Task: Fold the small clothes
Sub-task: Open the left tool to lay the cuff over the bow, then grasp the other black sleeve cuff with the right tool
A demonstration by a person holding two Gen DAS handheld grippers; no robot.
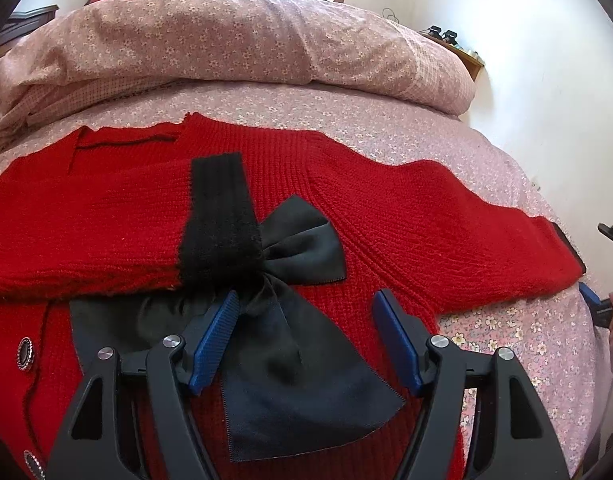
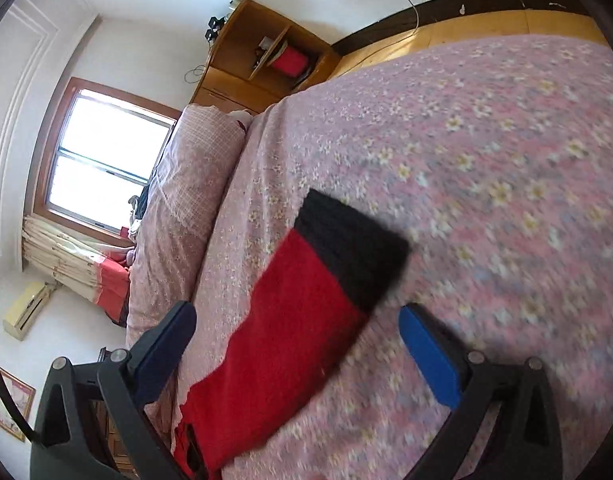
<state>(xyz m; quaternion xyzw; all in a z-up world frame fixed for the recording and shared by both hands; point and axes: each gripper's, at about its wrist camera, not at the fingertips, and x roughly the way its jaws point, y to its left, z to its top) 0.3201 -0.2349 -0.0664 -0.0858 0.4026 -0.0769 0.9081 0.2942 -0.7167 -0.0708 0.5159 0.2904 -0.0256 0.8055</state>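
A small red knit cardigan (image 1: 386,208) lies flat on the pink flowered bed sheet (image 1: 386,120). One sleeve is folded across its chest, and that sleeve's black cuff (image 1: 222,224) rests beside a black satin bow (image 1: 298,320). My left gripper (image 1: 306,304) is open and empty, just above the bow. The other sleeve (image 2: 290,320) stretches out over the sheet and ends in a black cuff (image 2: 350,240). My right gripper (image 2: 298,320) is open and hovers over this sleeve, one finger on each side of it. The right wrist view is blurred.
A rolled pink duvet (image 1: 234,44) lies along the far side of the bed. A wooden bedside cabinet (image 2: 262,60) and wooden headboard (image 2: 486,28) stand at the bed's end. A window (image 2: 106,152) is beyond. Bare flowered sheet (image 2: 506,160) spreads past the sleeve cuff.
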